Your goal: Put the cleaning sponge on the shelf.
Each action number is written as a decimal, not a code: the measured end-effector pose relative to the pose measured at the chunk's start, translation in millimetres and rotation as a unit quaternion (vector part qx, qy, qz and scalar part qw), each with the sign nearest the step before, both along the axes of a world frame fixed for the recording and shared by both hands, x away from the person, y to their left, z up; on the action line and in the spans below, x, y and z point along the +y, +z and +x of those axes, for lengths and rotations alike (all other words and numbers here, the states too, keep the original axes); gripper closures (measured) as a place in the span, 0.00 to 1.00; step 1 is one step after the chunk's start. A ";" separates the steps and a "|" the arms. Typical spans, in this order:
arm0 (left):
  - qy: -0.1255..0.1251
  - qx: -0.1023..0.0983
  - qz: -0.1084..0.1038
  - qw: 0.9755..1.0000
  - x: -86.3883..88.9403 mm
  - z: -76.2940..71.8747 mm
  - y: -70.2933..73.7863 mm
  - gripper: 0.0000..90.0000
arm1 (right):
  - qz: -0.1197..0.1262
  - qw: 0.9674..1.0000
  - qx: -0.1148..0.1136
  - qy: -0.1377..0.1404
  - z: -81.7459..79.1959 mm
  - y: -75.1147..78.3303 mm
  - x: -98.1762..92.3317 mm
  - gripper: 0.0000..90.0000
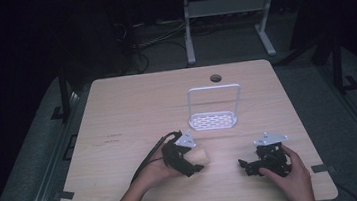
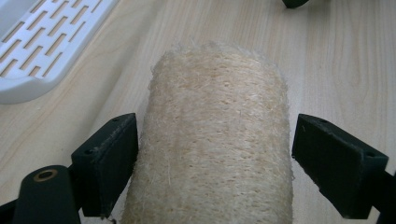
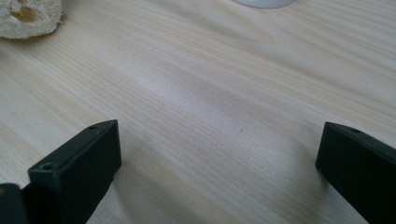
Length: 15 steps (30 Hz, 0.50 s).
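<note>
The loofah roll (image 2: 215,135) lies on the tabletop (image 1: 132,110) between the left gripper's (image 2: 215,163) spread fingers (image 2: 109,154), its near end cut off below the frame; the left one touches it, the right stands apart. The right gripper (image 3: 219,163) rests near the front edge, fingers wide over bare wood. The white rack (image 1: 214,121) stands beyond, with open room around.

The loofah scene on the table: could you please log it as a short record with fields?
surface: light wooden table
loofah: pale fibrous roll, lying on the table between the left gripper's jaws
left gripper: open; one jaw touches the roll, the other stands apart from it
right gripper: open, jaws around bare table
rack: white slotted tray with wire frame, beyond both grippers
hands: one on each gripper
</note>
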<state>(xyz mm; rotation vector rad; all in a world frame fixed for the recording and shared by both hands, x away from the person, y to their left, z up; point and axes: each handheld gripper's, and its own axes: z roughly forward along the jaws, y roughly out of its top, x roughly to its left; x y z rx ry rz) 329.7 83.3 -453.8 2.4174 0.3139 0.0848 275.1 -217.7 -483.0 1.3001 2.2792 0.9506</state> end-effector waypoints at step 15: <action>0.005 0.003 0.004 1.000 6.0 0.0 0.1 0.29 | 0.000 1.000 0.000 0.000 0.0 0.0 0.0 0.00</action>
